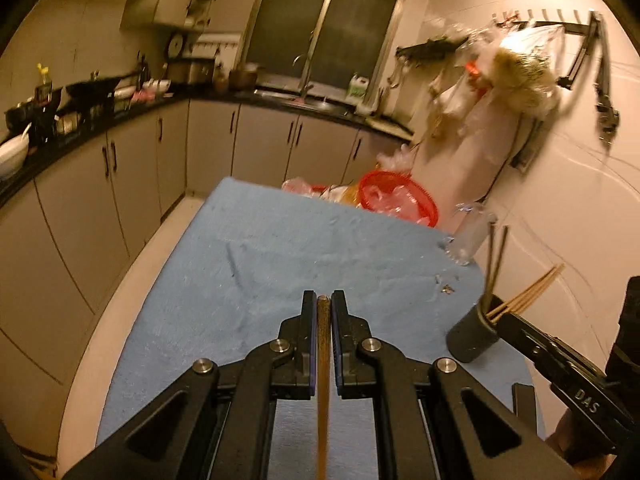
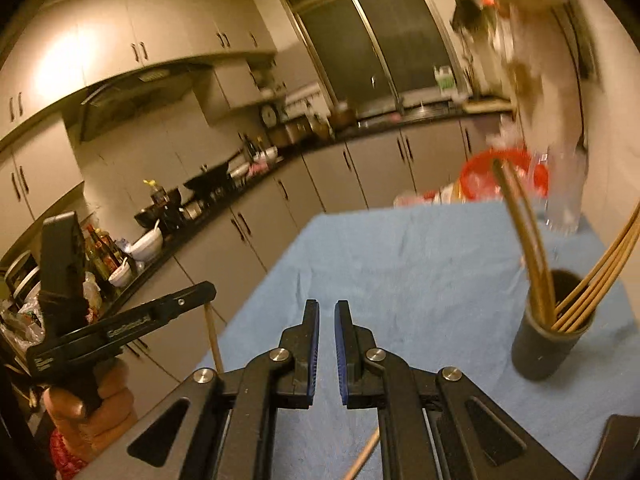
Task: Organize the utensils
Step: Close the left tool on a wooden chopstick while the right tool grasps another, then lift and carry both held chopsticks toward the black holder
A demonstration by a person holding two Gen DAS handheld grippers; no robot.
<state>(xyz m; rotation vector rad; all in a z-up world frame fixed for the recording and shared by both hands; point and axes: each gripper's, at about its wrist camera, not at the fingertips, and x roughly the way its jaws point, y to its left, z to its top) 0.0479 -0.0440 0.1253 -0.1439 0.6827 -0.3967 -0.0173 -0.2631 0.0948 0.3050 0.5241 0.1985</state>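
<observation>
A thin brown wooden chopstick is pinched between the blue-padded jaws of the left gripper, its tip showing just past the pads at lower centre of the left wrist view and its long axis running straight down the frame, in line with the fingers. In the right wrist view the same stick hangs from that gripper at lower left, tip end down beside the table edge, with a hand wrapped round the black handle.

The right gripper has its jaws drawn to a narrow gap with nothing visible between the pads; a pale stick shows under its frame at the bottom edge, and whether it is held cannot be told.

A matte black round cup stands upright at the right side of the table on a wrinkled blue cloth. It holds two dark chopsticks rising steeply toward the upper left and a fan of pale bamboo chopsticks leaning out to the right.

Beyond the cup, near the far right edge of the cloth, stands a clear glass jar, with a red plastic basket and crumpled clear wrappings behind it. Small crumbs lie on the cloth between the left gripper and the jar. Grey cabinets and a dark worktop crowded with bowls and pans curve along the left of the frame; bags hang blurred from a wall rack at upper right.
</observation>
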